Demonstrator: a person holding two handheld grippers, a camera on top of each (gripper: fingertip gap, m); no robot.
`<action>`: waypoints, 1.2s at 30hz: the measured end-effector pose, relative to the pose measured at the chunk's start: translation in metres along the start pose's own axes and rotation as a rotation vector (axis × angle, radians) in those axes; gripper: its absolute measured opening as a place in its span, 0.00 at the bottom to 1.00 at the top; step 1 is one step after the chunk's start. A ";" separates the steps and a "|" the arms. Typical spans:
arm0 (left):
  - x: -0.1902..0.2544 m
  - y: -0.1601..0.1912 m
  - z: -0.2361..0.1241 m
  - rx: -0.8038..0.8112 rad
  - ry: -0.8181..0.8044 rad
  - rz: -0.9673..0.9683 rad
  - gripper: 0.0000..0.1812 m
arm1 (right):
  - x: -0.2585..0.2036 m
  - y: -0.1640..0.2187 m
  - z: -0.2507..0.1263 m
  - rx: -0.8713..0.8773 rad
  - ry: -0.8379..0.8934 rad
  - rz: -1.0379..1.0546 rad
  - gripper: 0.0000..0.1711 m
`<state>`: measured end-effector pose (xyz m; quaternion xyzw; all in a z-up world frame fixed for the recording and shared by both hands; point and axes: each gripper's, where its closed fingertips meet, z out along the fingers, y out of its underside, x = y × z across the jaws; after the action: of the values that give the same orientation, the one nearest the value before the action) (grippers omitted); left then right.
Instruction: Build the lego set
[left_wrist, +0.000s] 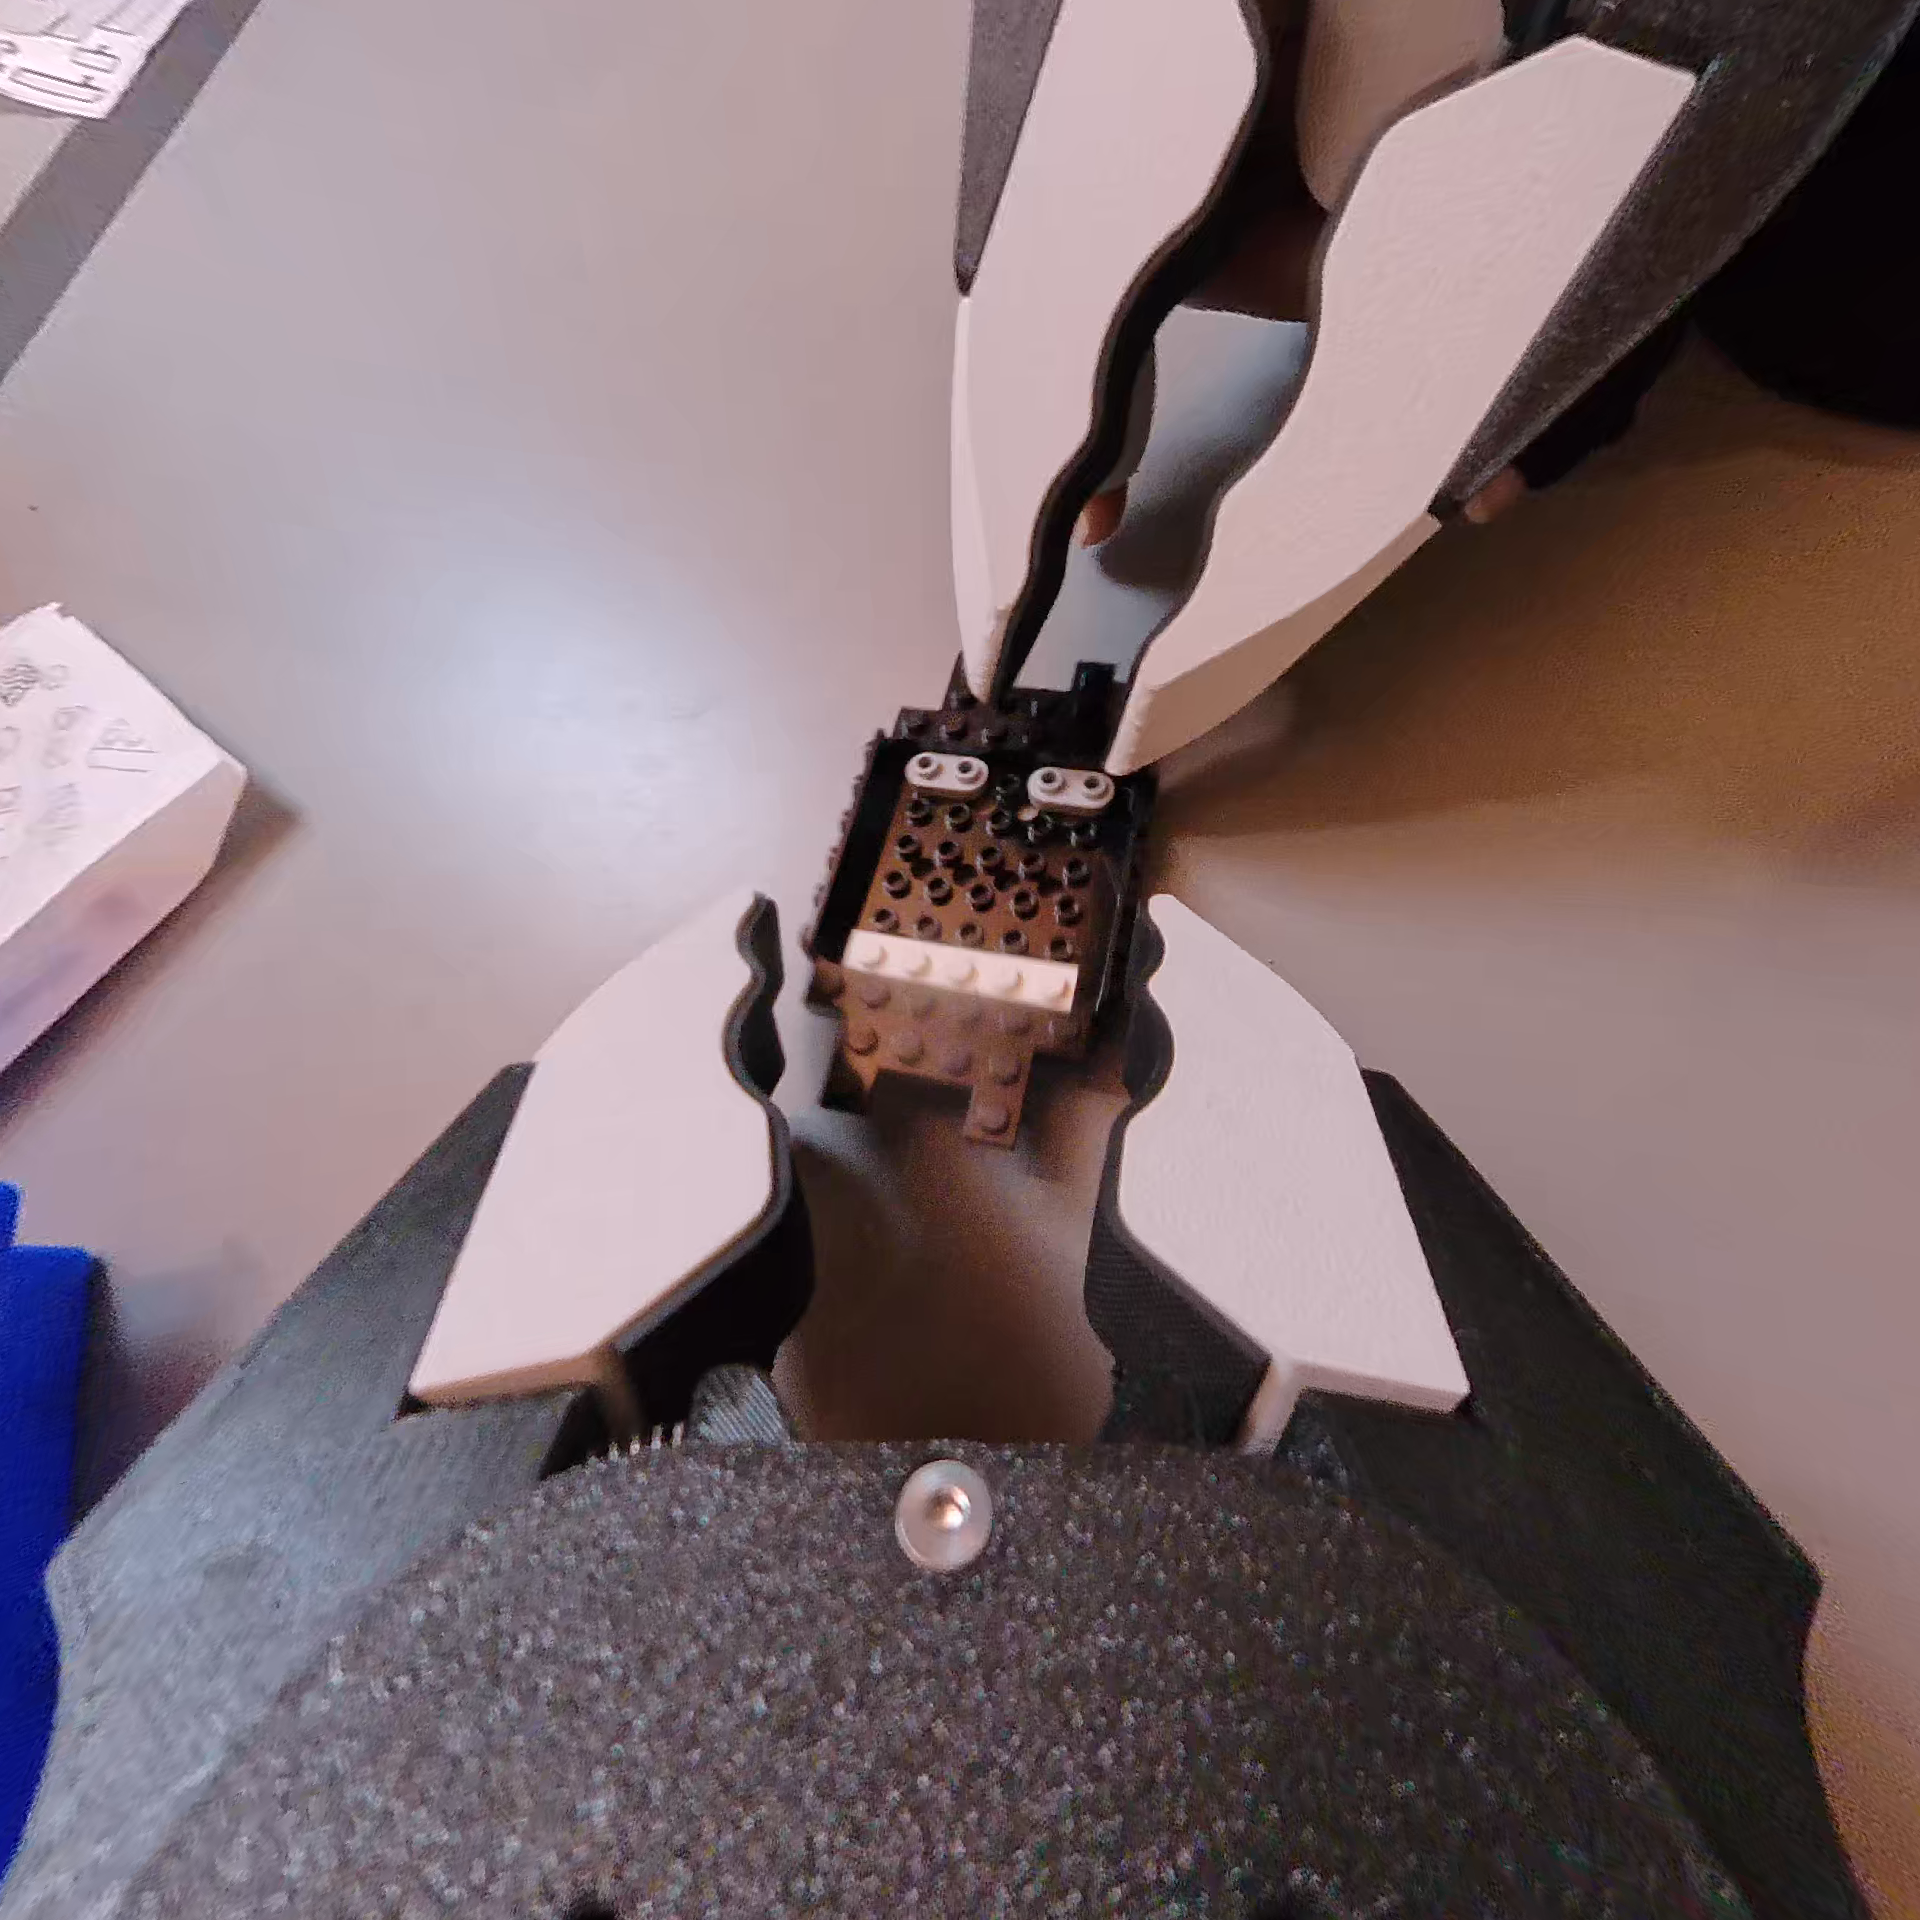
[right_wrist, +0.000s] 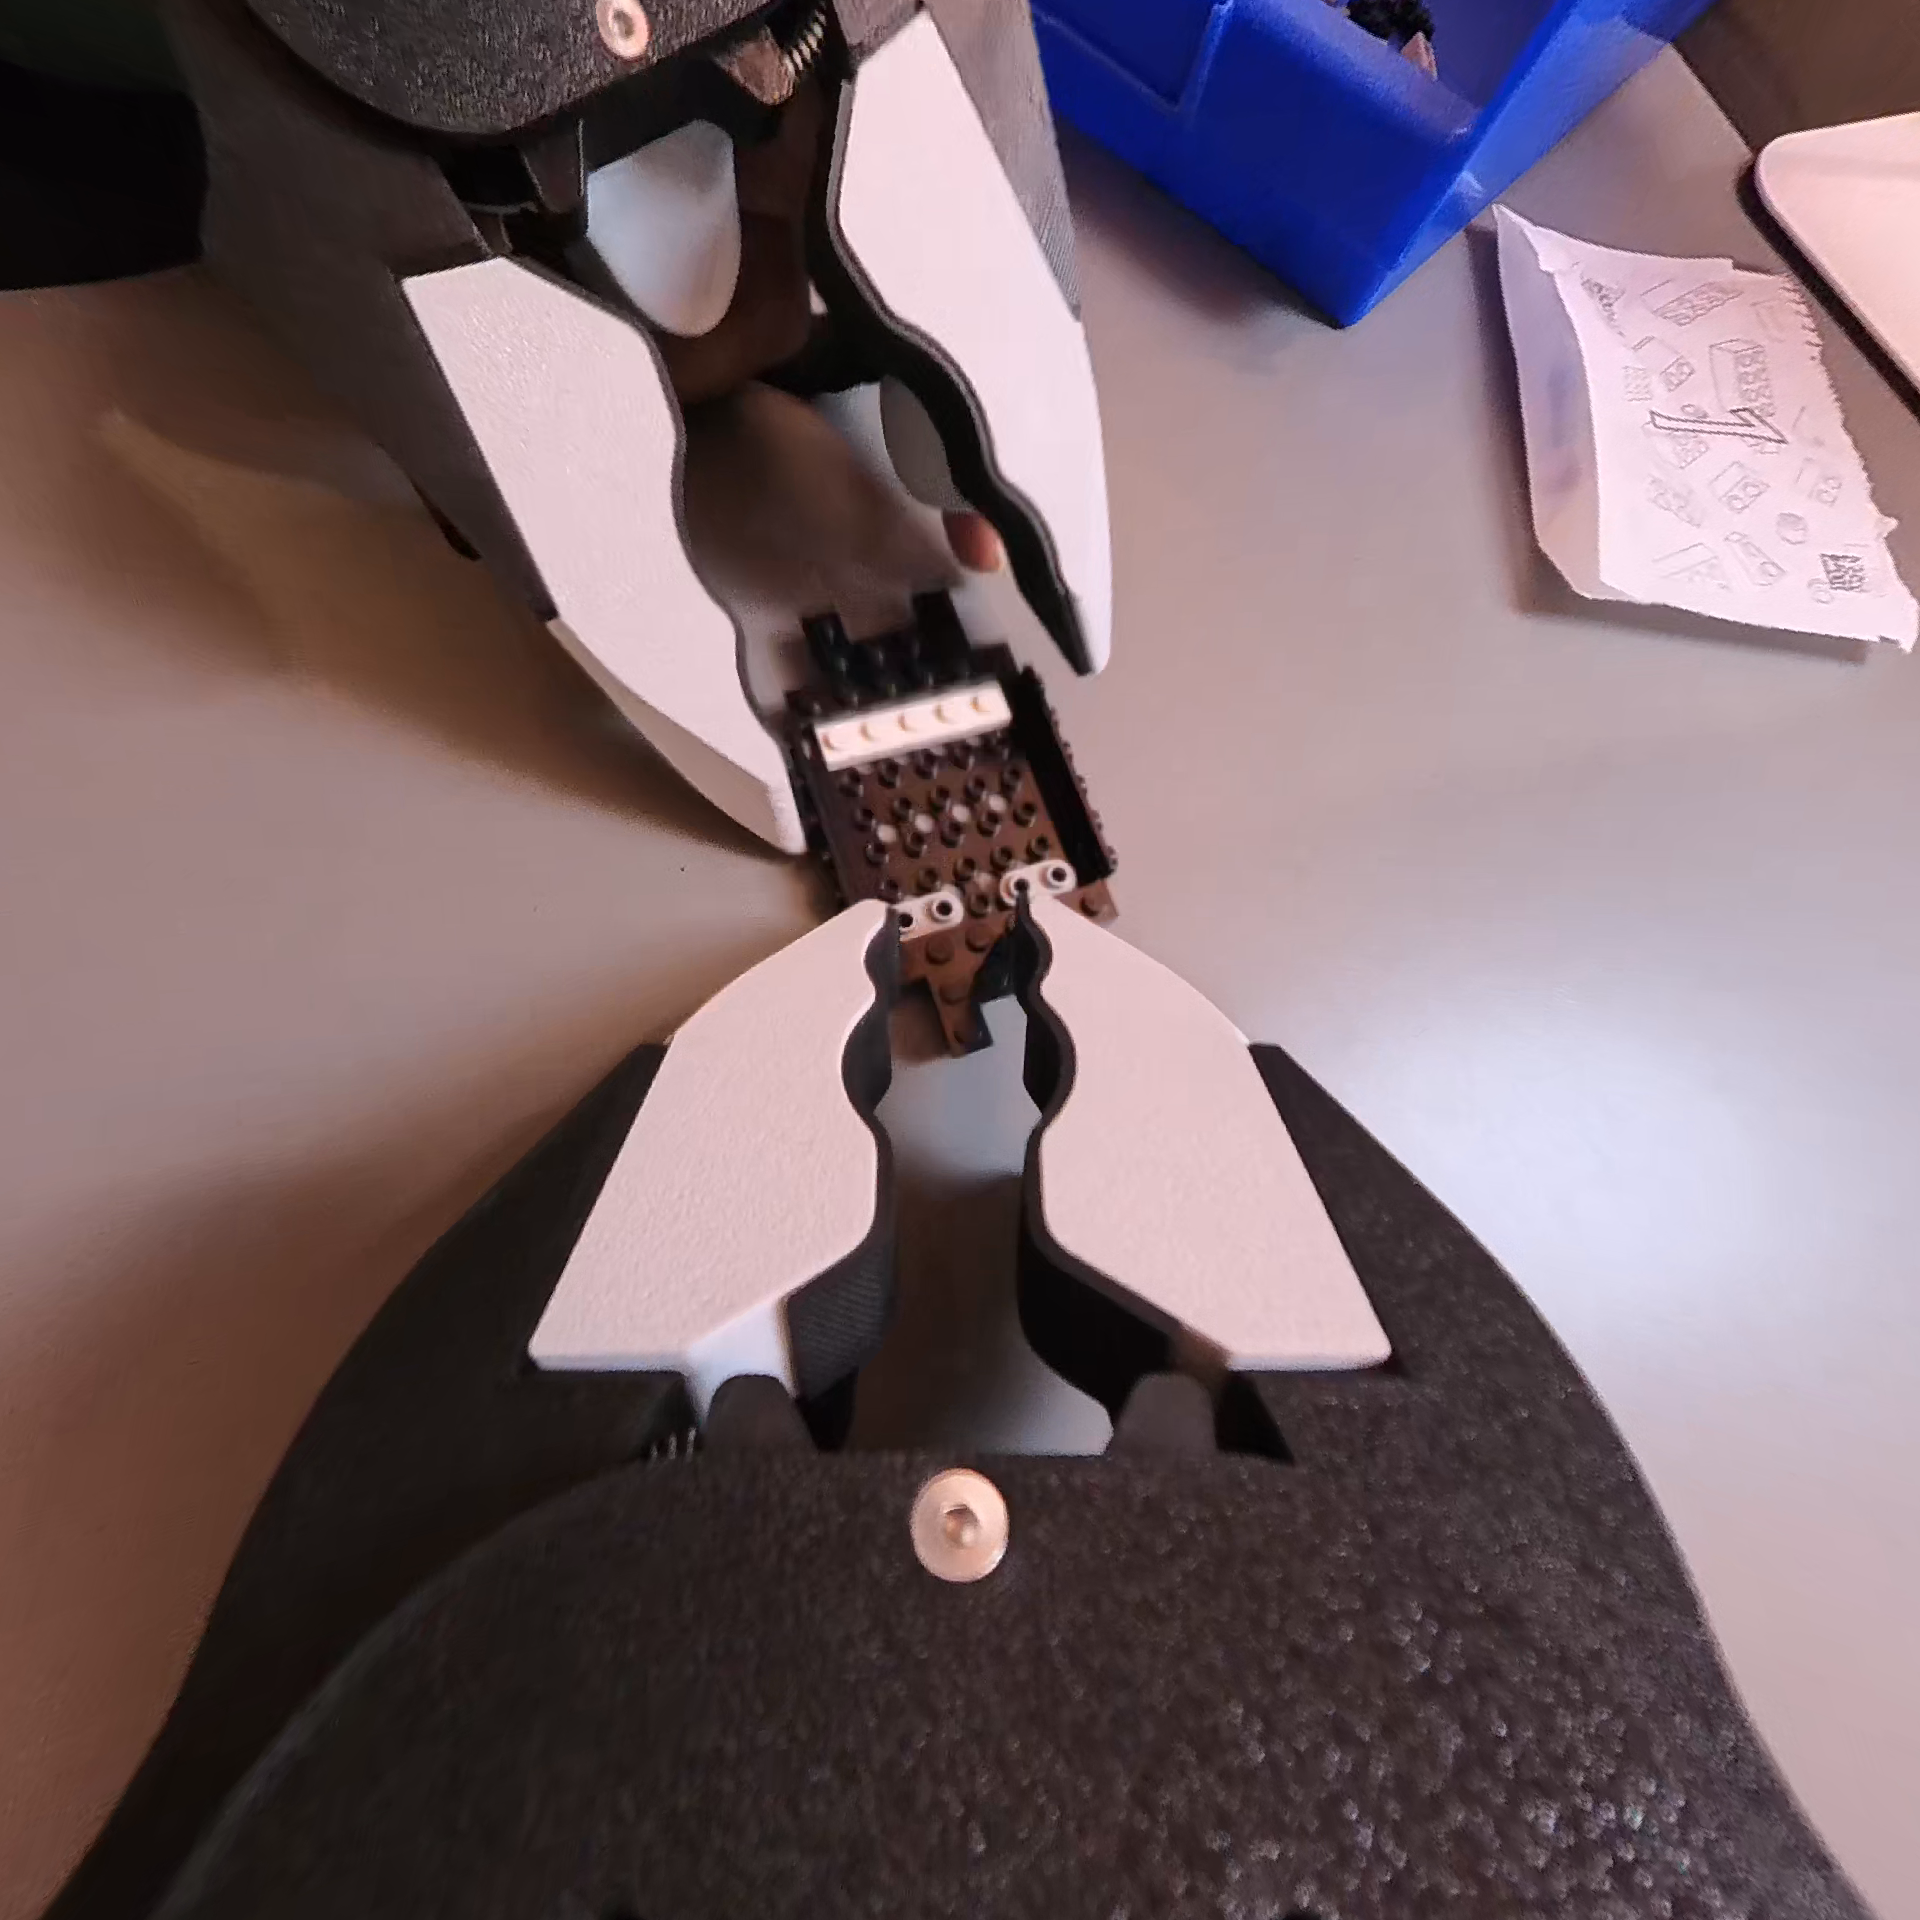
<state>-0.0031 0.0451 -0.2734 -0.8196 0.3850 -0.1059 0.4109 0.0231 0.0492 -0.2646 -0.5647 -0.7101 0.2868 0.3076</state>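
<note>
Black-and-brown studded brick assembly (left_wrist: 971, 914) is resting on the grey worktop (left_wrist: 520, 468), the left gripper (left_wrist: 961, 956) clamping its sides while the right gripper (right_wrist: 956, 920) is pinching its opposite end.

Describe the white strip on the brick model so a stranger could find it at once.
Between the two grippers on the grey table sits a dark brick model. At its left gripper end lies the long white studded strip, unlike the two small grey pieces opposite.

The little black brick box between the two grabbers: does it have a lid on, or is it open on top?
Open on top: the brick box shows its studded floor between low walls, no lid.
</note>
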 end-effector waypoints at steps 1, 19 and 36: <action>-0.002 0.000 0.000 0.000 -0.012 0.001 0.35 | 0.000 0.001 0.001 -0.007 0.004 -0.003 0.12; -0.039 -0.006 -0.024 0.081 -0.154 -0.087 0.30 | -0.002 0.002 0.000 -0.038 0.034 -0.089 0.12; -0.092 -0.009 -0.073 0.208 -0.428 -0.085 0.17 | 0.011 0.005 -0.011 0.040 0.032 -0.112 0.18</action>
<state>-0.0965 0.0708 -0.2066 -0.7921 0.2412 0.0140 0.5606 0.0322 0.0619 -0.2599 -0.5222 -0.7297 0.2744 0.3458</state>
